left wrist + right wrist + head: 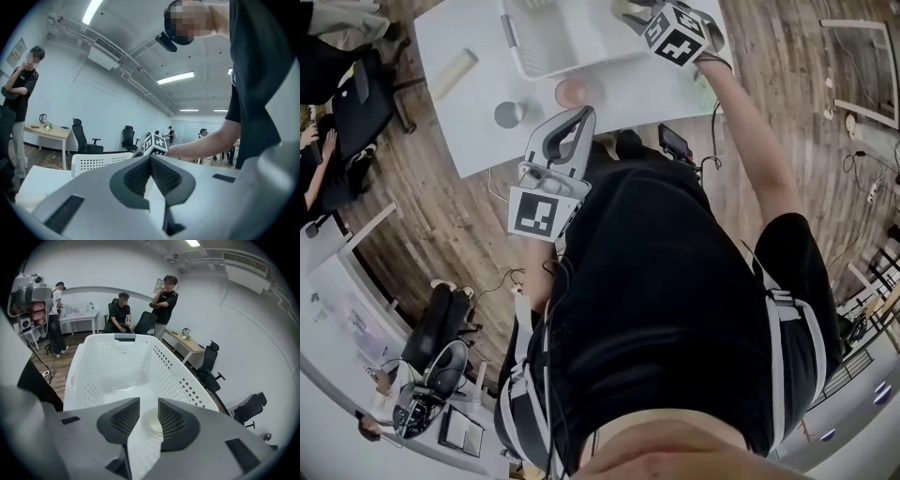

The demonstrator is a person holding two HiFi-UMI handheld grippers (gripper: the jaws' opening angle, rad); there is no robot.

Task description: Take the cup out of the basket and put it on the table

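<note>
A pale cup (152,422) sits on the floor of the white perforated basket (93,376), at its near end. My right gripper (149,413) hangs over it, open, with one jaw on each side of the cup and neither pad pressing on it. In the head view the right gripper (630,17) reaches over the near right corner of the basket (546,64) at the table's far side. My left gripper (578,117) is held near the person's body at the table's near edge. It is shut and empty, and the left gripper (151,159) points out across the room.
On the white table (478,141) stand a pink cup (572,92), a grey cup (508,114) and a pale cylinder (455,73), all left of and in front of the basket. Several people and office chairs (208,364) are beyond the table.
</note>
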